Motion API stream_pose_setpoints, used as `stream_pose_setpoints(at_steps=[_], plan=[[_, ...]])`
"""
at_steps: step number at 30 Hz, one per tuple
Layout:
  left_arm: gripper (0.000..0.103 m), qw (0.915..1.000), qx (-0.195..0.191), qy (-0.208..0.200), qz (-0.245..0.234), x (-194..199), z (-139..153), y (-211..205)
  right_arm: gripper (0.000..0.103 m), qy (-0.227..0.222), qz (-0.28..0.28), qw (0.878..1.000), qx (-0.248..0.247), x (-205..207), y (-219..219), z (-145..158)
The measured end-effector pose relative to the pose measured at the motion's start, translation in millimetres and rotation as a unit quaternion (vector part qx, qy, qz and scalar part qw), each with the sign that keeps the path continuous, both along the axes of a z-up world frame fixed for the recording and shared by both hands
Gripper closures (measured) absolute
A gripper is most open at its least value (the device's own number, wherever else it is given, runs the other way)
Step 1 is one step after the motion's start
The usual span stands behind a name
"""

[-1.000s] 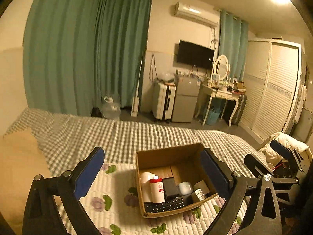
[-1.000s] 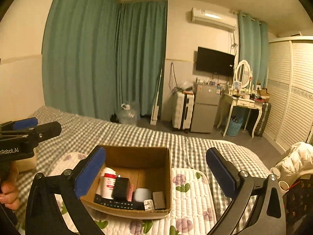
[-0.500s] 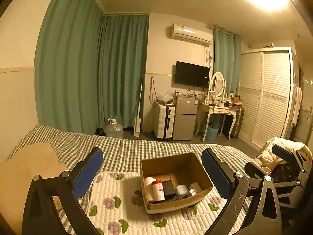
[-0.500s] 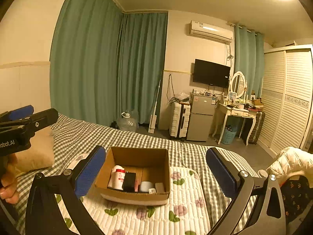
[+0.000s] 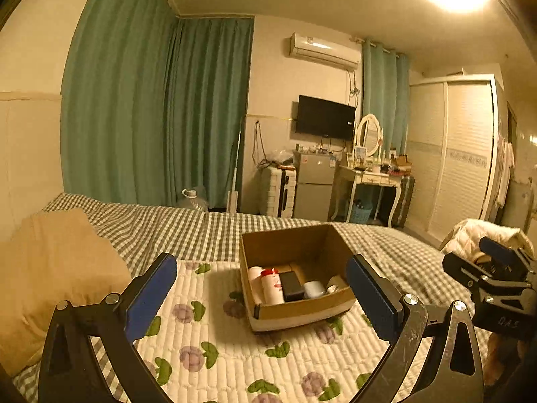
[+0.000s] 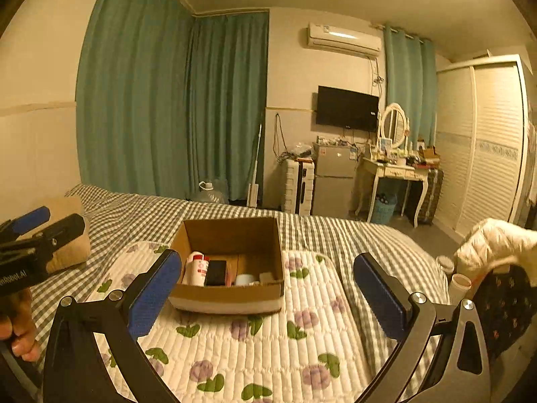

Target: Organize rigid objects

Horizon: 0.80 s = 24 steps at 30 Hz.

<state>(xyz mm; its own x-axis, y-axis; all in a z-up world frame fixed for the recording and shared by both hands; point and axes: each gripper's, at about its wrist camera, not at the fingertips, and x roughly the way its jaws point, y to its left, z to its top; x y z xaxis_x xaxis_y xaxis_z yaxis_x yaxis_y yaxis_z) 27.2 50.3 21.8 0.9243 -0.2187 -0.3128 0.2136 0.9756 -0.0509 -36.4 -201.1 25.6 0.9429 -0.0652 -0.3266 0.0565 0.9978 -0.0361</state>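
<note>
**Hovering over the boxed items**

Spreading across the lower half of both views, the bed (image 5: 161,225) carries a flowered quilt (image 5: 214,329), with a tan pillow (image 5: 50,268) at the left edge. The box (image 5: 295,312) sits on the quilt at centre frame, open-topped. Inside, along its near wall, stand a white bottle (image 5: 272,285) with a red cap, a black block (image 5: 291,285) and a pale cup (image 5: 313,289), close together. The left tool (image 5: 261,299) hangs released, fingers wide either side of the box. The right tool (image 6: 268,297) is likewise spread wide, gripping nothing, with the box lying between its fingers.
</note>
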Motion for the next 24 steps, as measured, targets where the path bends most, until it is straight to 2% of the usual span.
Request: stream_pose_setpoints(at_steps=[6,15,24], plan=[[0.0,0.9997,-0.005,0.025,-0.009,5,-15,1,0.0,0.01,0.001,1.0,0.006,5,3,-17],[0.0,0.9995,0.005,0.029,0.012,10,-31,4,0.0,0.029,0.009,0.999,0.012,15,8,-38],[0.0,0.9994,0.005,0.033,0.008,15,-31,-1,0.0,0.034,0.01,0.999,0.013,18,8,-48]])
